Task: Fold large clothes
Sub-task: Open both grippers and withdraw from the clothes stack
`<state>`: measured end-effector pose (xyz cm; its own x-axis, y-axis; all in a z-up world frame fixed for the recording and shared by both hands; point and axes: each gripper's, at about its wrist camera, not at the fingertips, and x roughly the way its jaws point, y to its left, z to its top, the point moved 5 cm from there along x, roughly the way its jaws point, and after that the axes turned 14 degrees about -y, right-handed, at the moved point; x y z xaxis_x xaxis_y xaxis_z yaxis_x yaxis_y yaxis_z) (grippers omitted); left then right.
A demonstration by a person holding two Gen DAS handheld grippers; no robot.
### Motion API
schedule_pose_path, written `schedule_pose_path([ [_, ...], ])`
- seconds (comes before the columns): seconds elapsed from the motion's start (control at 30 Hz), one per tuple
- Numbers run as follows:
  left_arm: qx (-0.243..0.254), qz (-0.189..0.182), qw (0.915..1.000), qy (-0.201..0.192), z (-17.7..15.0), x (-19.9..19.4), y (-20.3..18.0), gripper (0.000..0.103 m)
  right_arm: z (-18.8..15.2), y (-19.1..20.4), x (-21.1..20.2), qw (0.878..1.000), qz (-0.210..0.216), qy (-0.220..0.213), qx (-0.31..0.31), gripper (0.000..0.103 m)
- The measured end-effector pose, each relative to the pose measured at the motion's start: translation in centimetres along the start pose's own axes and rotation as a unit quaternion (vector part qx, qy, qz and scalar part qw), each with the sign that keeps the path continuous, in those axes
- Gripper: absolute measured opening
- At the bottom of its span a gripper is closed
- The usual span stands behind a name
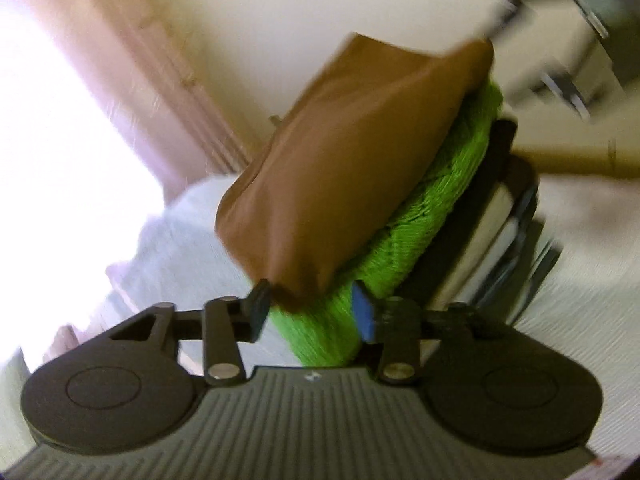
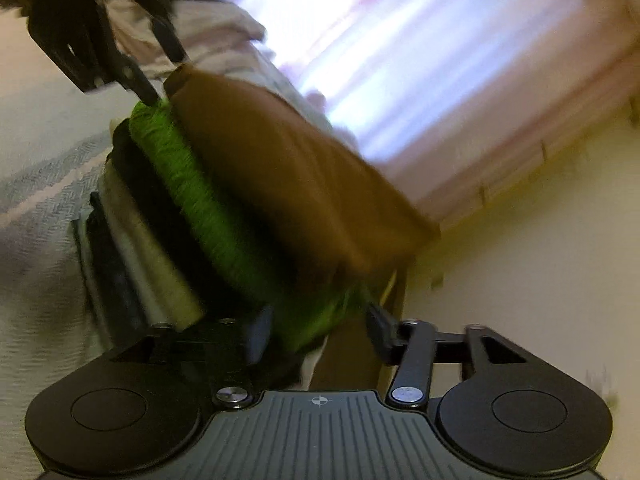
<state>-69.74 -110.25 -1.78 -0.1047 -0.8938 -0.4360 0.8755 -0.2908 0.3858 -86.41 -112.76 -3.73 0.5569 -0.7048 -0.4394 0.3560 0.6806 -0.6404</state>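
Both cameras are rolled hard to one side, so the bed (image 1: 580, 340) and pink curtain (image 2: 420, 92) are running diagonally, and both frames are blurring.

The left gripper (image 1: 308, 312) and right gripper (image 2: 316, 328) are facing each other across a stack of folded clothes, one at each end of it. In the right view the left gripper (image 2: 160, 68) is showing at the far end, at the upper left.

The stack is lying on the pale bedcover. Counting from the top: one brown piece (image 1: 352, 152), one bright green knit (image 1: 440, 208), one black layer (image 1: 492, 184), one white layer (image 1: 492, 232), then darker edges too smeared to count.

The left gripper is standing partly open, its fingers bracketing the near corner of the brown piece and the green knit, the blue pad (image 1: 364, 316) touching the knit. Whether it is gripping them I cannot tell.

The right gripper is likewise partly open around the green knit and the brown edge; its hold cannot be judged through the blur.
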Motion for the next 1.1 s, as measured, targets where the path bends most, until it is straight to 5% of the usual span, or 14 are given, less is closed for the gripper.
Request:
schedule_pose_path([
  [0.07,-0.068,0.003,0.9977,0.005,-0.2,-2.7,0.7,0.052,0.6,0.1,-2.5,0.999,-0.023,0.014,0.045,0.060],
  [0.17,-0.159,0.013,0.9872,0.007,-0.3,-6.0,1.5,0.077,1.9,0.5,-6.7,0.987,-0.049,0.030,0.152,0.067],
  [0.4,-0.273,0.008,0.9619,-0.007,-1.3,-12.3,1.8,0.102,5.3,2.0,-12.7,0.928,-0.067,0.043,0.364,0.071],
  [0.53,-0.299,0.011,0.9542,0.010,-2.1,-13.7,1.3,0.102,6.2,2.5,-14.0,0.895,-0.069,0.072,0.435,0.072],
  [0.7,-0.335,0.018,0.9397,0.064,-4.3,-15.0,1.4,0.102,6.7,2.7,-15.9,0.871,-0.067,0.106,0.475,0.072],
  [0.9,-0.392,0.036,0.9119,0.116,-6.8,-15.9,0.7,0.102,7.1,4.5,-15.6,0.866,-0.076,0.125,0.478,0.072],
  [1.1,-0.381,0.048,0.9151,0.124,-6.7,-17.3,0.1,0.102,7.5,6.7,-11.9,0.862,-0.075,0.129,0.484,0.072],
])
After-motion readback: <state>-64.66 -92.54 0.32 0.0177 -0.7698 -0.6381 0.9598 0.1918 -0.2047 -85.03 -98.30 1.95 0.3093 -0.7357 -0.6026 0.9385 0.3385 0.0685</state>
